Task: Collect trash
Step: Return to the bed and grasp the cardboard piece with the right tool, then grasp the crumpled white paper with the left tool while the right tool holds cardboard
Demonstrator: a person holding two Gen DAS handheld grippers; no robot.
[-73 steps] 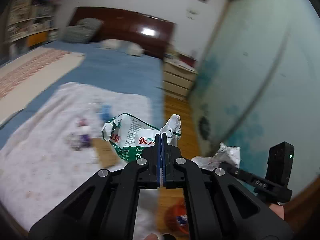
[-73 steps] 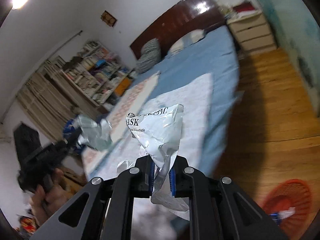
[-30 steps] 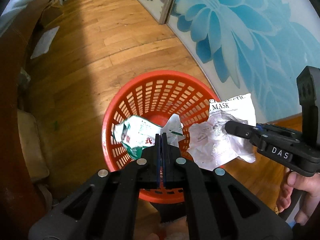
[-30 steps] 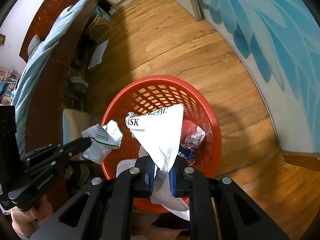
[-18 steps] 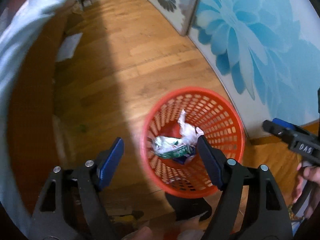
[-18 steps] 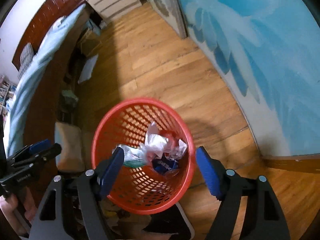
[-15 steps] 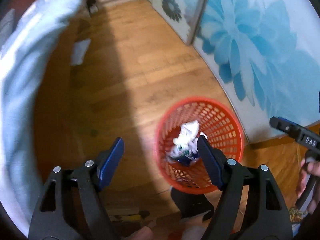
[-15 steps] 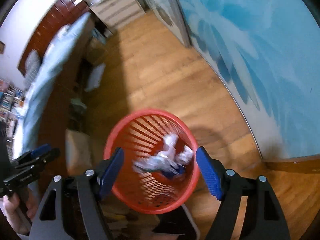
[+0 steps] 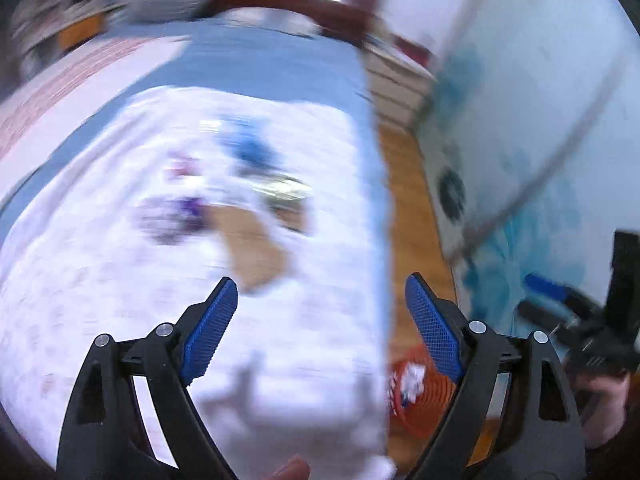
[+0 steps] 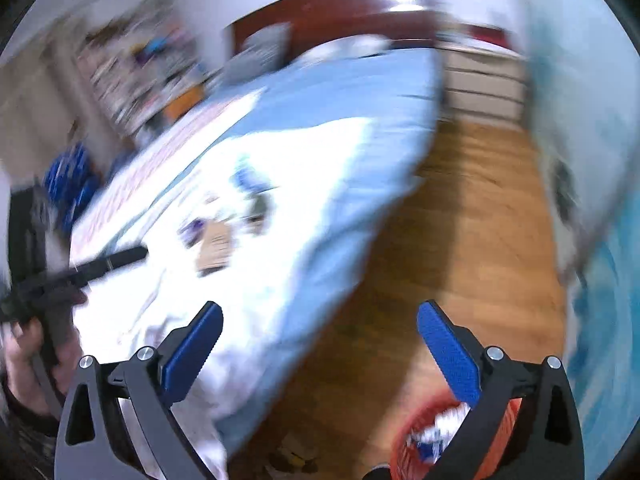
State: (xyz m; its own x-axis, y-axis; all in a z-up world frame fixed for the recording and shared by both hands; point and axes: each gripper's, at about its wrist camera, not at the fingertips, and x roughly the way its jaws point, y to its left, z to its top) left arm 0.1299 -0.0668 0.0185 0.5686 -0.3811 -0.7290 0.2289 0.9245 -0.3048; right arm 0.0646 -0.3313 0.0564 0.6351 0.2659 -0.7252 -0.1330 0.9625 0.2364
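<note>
On the bed point(image 9: 260, 60) lies a white blanket point(image 9: 100, 280), and the trash sits in a little bunch on top of it. The bed is the biggest thing here, with wood floor point(image 10: 460, 240) beside it. Low down by the floor stands the red basket point(image 9: 424, 404), with crumpled paper already inside.

The left gripper point(image 9: 320, 312) is spread wide and holds nothing. The right gripper point(image 10: 320, 340) is spread wide too, and it is empty as well.

The trash on the blanket looks like a tan flat piece point(image 9: 252, 248), a blue scrap point(image 9: 252, 152), a shiny wrapper point(image 9: 284, 190) and a small purple bit point(image 9: 180, 216). I think these are all light and soft, like paper and thin plastic. They would crumple when pinched and would not break. The shiny one may be slippery. A good place to pinch is a loose edge or a corner that sticks up, not the flat middle. The tan piece lies flat, so its edge may be hard to get under.

Both views are very blurry, so I cannot tell just what each bit is. The basket is partly hidden behind the gripper fingers.
</note>
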